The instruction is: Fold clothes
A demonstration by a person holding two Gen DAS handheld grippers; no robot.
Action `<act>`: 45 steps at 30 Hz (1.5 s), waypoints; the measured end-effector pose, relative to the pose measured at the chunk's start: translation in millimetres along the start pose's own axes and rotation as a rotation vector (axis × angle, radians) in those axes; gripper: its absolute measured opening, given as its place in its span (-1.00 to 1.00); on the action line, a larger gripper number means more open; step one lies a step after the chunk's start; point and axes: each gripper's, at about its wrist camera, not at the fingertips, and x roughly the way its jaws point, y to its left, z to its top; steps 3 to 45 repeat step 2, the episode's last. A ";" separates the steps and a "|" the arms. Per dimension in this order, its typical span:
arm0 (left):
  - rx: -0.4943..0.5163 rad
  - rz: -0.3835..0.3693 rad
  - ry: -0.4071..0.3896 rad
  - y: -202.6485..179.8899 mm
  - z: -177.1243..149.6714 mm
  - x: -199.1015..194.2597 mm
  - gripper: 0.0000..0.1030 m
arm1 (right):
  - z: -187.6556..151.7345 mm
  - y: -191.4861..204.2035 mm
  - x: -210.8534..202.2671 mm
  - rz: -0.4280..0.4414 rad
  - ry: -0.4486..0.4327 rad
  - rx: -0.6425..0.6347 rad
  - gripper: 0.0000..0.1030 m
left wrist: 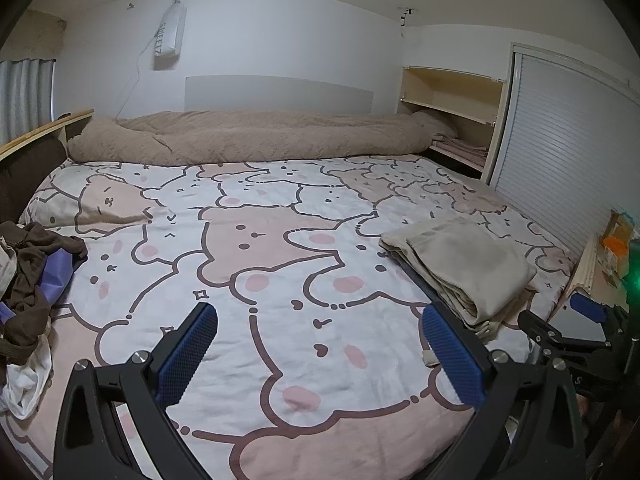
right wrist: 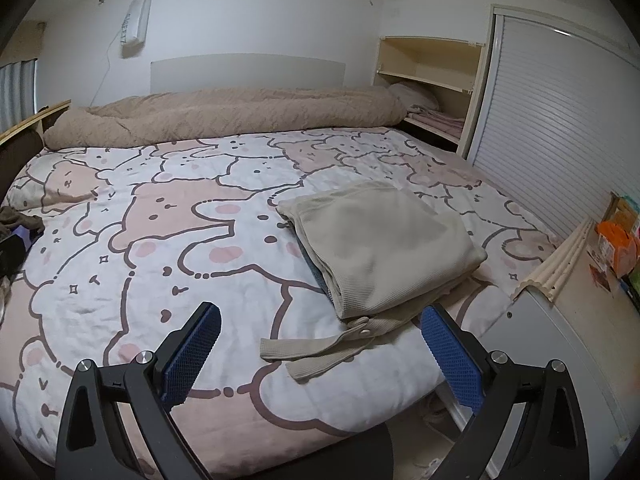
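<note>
Right wrist view: folded beige garment (right wrist: 380, 236) sits on the bed (right wrist: 160, 240) just ahead of the right gripper (right wrist: 320, 344), jaws wide open, empty; left gripper (left wrist: 320, 344) open too.

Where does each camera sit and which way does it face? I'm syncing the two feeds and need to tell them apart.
Left wrist: rides the left gripper, low at the bed's near edge, facing the far wall; its own open blue-padded fingers show, and the right gripper at far right.
Right wrist: rides the right gripper, further right, nearer the folded beige garment; only its own open fingers show.
Shared: the bear-print bedspread, folded beige garment, rolled tan blanket, shelf, unfolded clothes pile.
</note>
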 end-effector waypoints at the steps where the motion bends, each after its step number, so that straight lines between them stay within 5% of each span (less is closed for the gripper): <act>1: 0.001 -0.002 0.001 -0.2 0.1 0.0 1.00 | 0.1 -0.5 0.1 0.000 0.000 0.001 0.94; 45: 0.002 -0.003 0.002 -0.5 0.2 0.0 1.00 | 0.2 -0.8 0.0 0.000 0.000 0.002 0.94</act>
